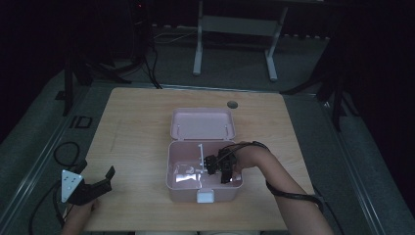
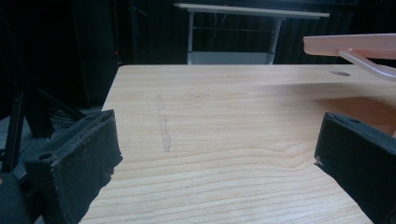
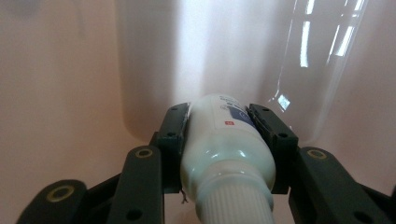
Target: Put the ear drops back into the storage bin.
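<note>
We see a light wooden table (image 1: 137, 127) carrying a pink box (image 1: 182, 188) near the middle of its near edge, lid (image 1: 201, 123) thrown back toward the far edge. A round hole (image 1: 232, 104) sits close to that far edge.

bottle (image 3: 227, 144) cap cut off by bottom edge, label print unreadable

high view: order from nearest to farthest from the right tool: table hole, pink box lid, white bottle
1. white bottle, clamped in the right tool, inside the pink box
2. pink box lid, lying open just behind
3. table hole, beyond the lid at the far edge
</note>
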